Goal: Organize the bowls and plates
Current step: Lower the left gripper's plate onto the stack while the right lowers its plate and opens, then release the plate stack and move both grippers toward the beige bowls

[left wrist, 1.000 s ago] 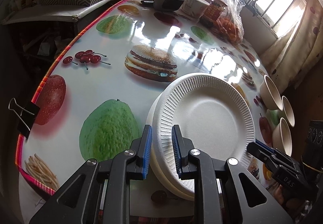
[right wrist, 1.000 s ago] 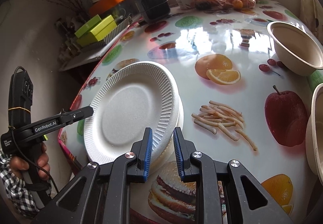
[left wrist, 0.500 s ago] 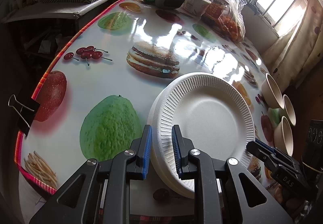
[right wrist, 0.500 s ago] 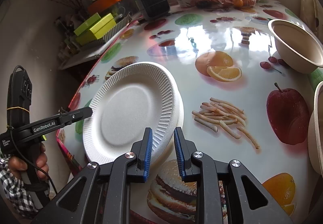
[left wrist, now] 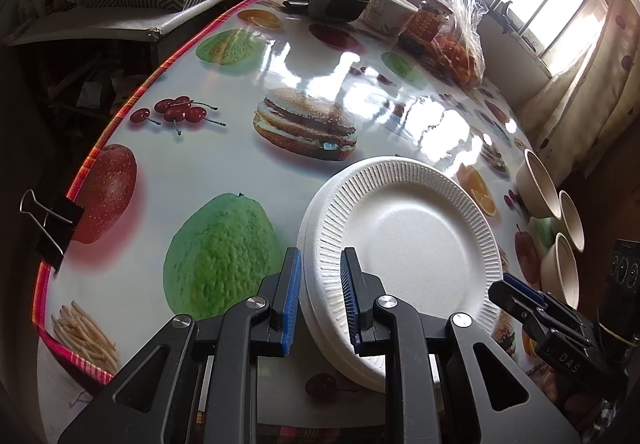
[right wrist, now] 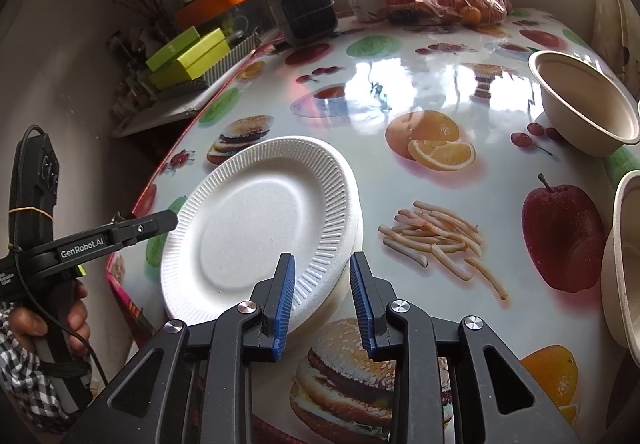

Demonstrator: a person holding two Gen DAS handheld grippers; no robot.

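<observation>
Sunny table with food pictures, white plates near the front edge.

Shiny tablecloth [left wrist: 132, 264] covers the table, with a window behind. From left to right: the left gripper [left wrist: 319, 298] has its blue pads squeezing the near rim of the top plate [left wrist: 408, 240], which tilts up a little on that side above the stack of plates [right wrist: 352, 240]. Being round, the plate points no special way. The right gripper [right wrist: 323, 302] has just been opening; the plate's edge sits between its pads, but they no longer press it. Three bowls [left wrist: 538, 188] stand upright farther right.
</observation>
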